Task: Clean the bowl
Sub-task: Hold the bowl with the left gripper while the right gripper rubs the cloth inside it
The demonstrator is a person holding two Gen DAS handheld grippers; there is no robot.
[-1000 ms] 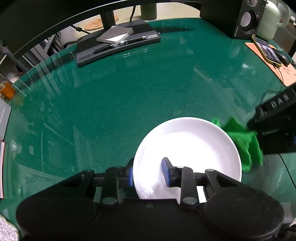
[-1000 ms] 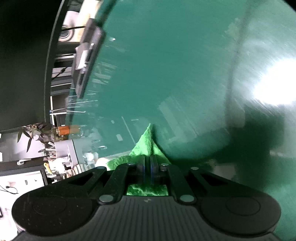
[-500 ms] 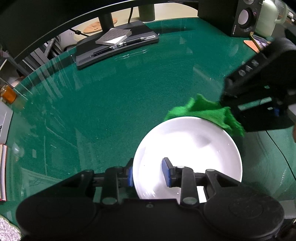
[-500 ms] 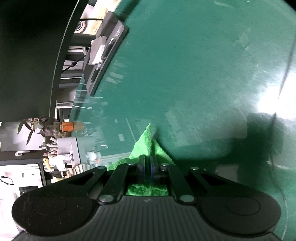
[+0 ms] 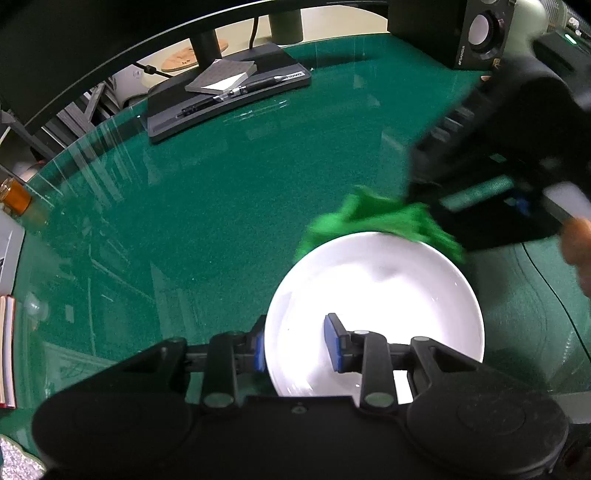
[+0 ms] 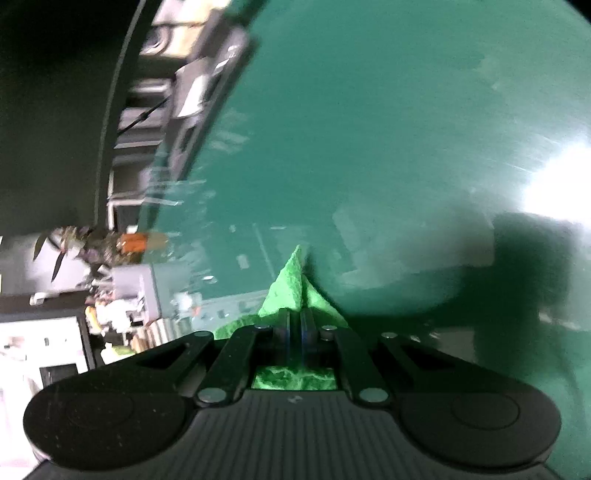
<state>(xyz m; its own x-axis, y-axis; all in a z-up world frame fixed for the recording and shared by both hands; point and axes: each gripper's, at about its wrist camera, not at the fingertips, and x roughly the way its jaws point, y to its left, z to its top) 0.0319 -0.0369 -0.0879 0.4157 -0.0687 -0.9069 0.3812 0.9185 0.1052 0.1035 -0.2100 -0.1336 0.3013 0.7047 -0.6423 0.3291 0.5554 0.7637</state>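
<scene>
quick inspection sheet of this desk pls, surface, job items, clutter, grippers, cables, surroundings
surface: dark green glass-topped desk, reflective.
job's things: round white ceramic bowl; bright green cloth at its far rim.
clutter: black monitor base carrying a grey pad and pen; black speaker.
grippers: left gripper clamps the bowl's near rim; right gripper shut on the cloth.
cables: thin black cable right of the bowl.
surroundings: blurred shelves beyond the desk edge.

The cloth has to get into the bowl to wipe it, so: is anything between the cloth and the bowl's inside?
Nothing visible. The green cloth, pinched in the right hand-held gripper, hangs at the bowl's far rim. The left hand-held gripper clamps the near rim, one finger inside, away from the cloth.
</scene>
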